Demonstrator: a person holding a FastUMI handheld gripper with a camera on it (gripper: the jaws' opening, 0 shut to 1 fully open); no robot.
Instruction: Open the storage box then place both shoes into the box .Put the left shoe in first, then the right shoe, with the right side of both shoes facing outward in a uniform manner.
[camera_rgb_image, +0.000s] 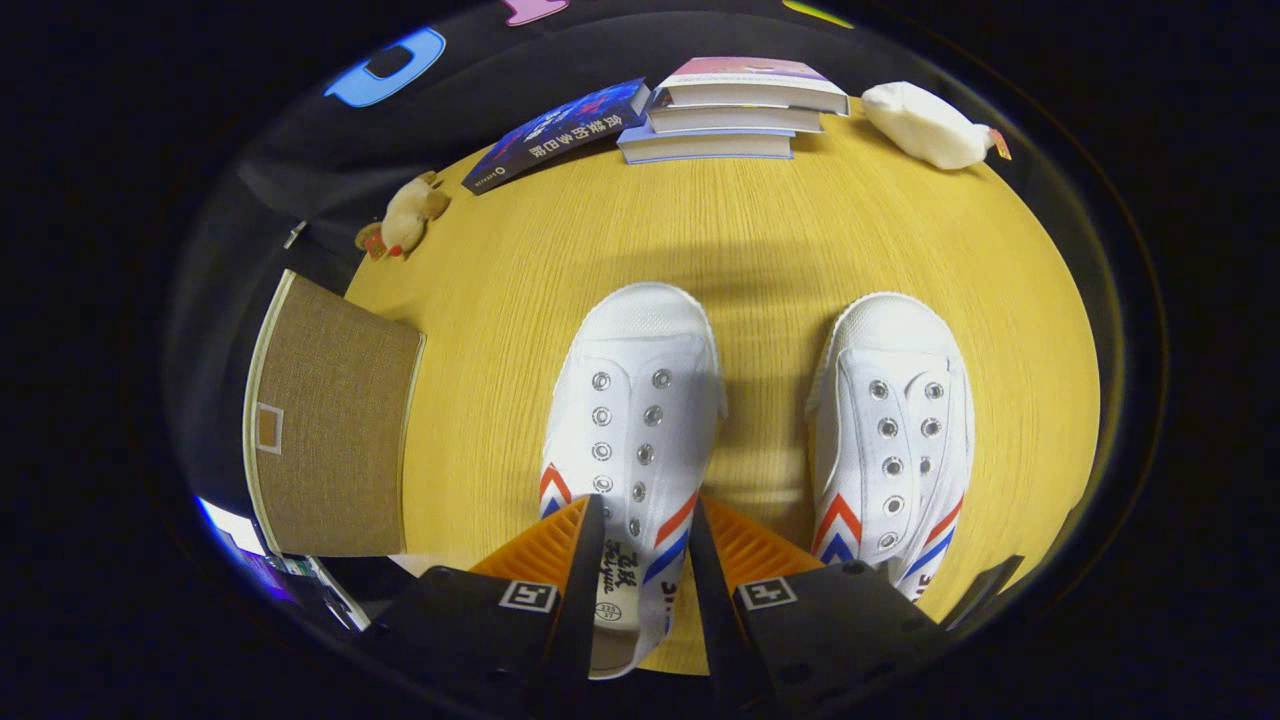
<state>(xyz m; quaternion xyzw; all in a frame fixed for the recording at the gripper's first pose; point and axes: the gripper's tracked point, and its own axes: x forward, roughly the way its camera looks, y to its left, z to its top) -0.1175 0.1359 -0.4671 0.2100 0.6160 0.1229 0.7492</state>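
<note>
White canvas slip-on shoe with red and blue chevron stripes (632, 440), the left one, sits heel-first between the gripper (646, 540) fingers on the yellow wood-grain table (760, 240).
Gripper looks spread around the heel, not clearly pressing; grasp step in hand. Next: clamp, lift, carry to the tan woven fabric storage box (330, 430) off to the gripper's left, seemingly unopened. Matching right shoe (893, 440) lies just beside, toes pointing away.

The tongs (645, 520) point forward and downward, their two fingers (588, 560) parted with a gap between the tips.
</note>
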